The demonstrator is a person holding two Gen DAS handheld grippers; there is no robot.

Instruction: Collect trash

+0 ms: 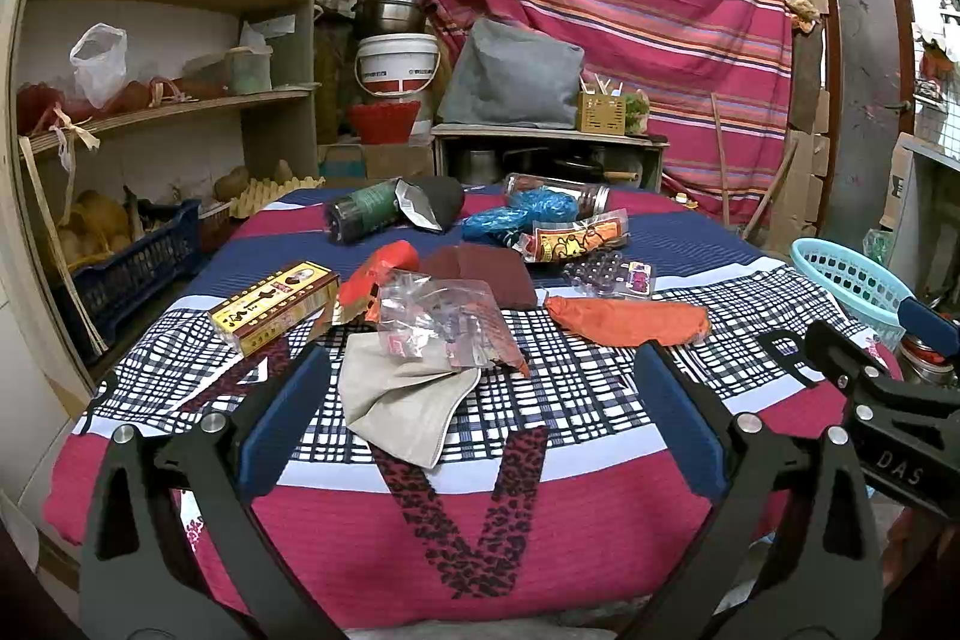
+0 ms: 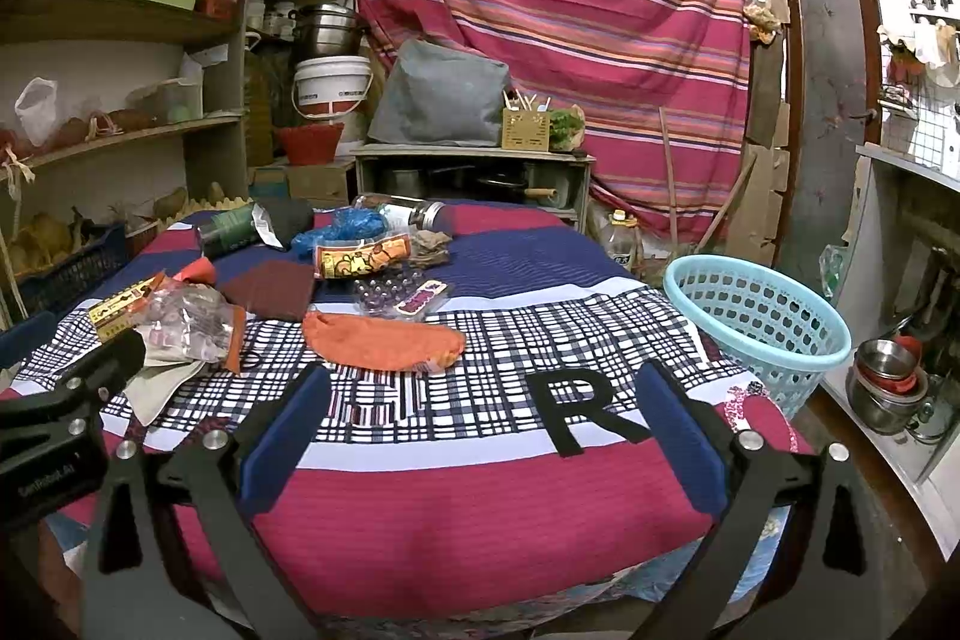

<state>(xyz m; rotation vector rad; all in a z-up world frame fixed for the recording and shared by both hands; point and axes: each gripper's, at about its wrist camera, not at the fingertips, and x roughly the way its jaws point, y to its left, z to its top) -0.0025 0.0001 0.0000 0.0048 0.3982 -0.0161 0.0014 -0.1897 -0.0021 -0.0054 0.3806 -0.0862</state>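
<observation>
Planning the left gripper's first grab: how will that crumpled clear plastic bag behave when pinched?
The clear plastic bag looks thin and creased, so probably floppy and very light. Its glossy film may slip between the fingers. It lies on the grey cloth, which might drag along.

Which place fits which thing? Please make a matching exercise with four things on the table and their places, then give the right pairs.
Things:
1. beige cloth pouch
2. light blue basket
3. yellow box
4. orange pouch

Places:
A. at the table's right edge
B. between the left gripper's fingers
C. middle of the checked band
D. left of the clear wrapper

Pairs: 1-B, 2-A, 3-D, 4-C
</observation>
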